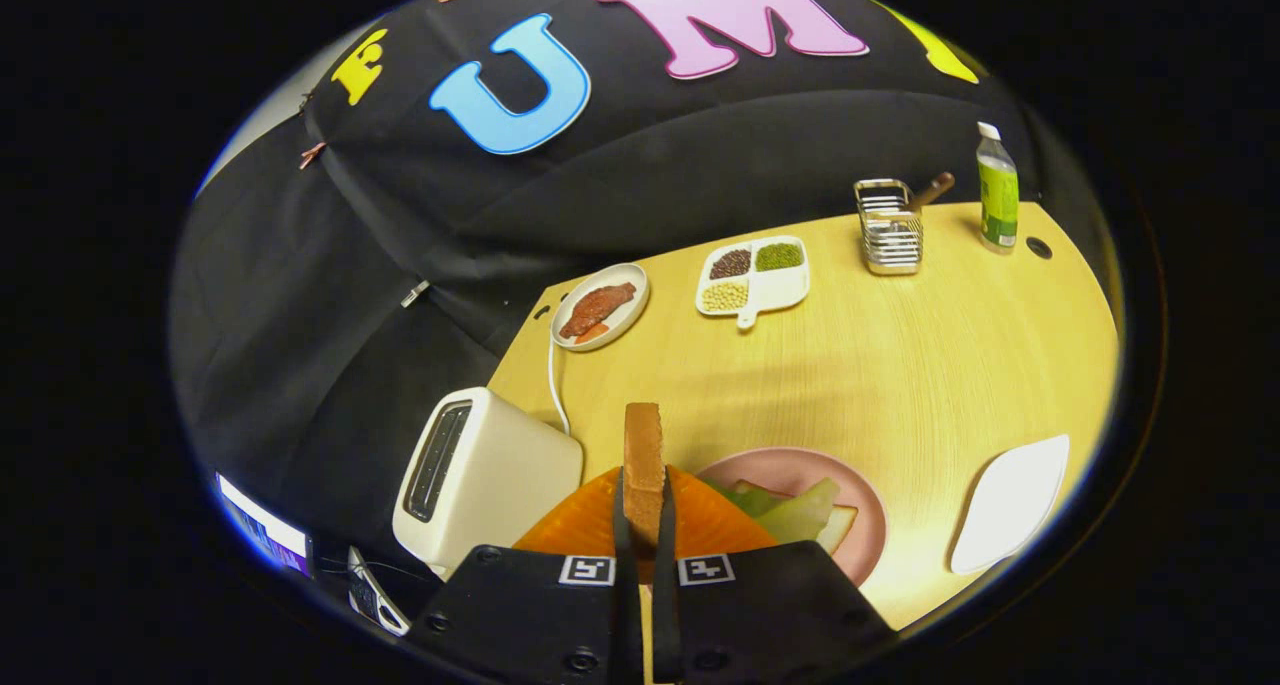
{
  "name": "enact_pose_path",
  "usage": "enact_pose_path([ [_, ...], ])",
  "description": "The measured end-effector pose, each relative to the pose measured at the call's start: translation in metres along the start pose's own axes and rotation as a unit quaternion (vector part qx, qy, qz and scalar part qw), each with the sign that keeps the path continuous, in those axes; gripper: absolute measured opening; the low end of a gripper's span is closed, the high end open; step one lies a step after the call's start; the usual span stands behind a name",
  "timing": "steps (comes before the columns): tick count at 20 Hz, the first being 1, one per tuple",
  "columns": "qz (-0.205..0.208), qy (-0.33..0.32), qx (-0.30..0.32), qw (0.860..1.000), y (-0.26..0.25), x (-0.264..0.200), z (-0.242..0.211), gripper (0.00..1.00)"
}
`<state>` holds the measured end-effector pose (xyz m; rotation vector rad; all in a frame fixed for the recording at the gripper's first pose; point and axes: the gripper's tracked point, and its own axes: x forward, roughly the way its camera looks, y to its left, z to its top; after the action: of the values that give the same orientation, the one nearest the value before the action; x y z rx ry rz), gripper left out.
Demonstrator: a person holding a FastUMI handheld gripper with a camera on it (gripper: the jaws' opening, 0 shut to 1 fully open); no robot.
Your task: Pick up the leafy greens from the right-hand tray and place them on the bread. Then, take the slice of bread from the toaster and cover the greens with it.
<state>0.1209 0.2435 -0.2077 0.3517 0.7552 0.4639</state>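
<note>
my tool (643, 525) is nearest, its two fingers pressed tight on a slice of bread (643, 460) that stands on edge between them and rises past the tips. off to the left of the fingers the white toaster (480, 480) sits on the table (900, 365), its slot facing up, a white cord running back from it. beyond that, an oval plate (600, 305) carries a piece of reddish meat. just ahead and right of the fingers a pink plate (860, 525) holds the leafy greens (795, 510) lying on another slice of bread. far ahead sits a white divided dish of beans (752, 277), then a wire rack (888, 227) and a bottle (997, 190). to my right lies a white tray (1010, 505).
</note>
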Motion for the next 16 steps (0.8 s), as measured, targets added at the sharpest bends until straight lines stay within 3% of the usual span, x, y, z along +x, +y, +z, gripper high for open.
enact_pose_path([
  [6,-0.031,0.024,0.061,0.997,-0.044,0.003,-0.027,0.08],
  [10,-0.065,0.035,0.086,0.993,-0.069,0.000,-0.045,0.15],
  [15,-0.088,0.052,0.096,0.990,-0.087,-0.008,-0.067,0.62],
  [16,-0.091,0.049,0.093,0.990,-0.090,-0.009,-0.066,0.63],
])
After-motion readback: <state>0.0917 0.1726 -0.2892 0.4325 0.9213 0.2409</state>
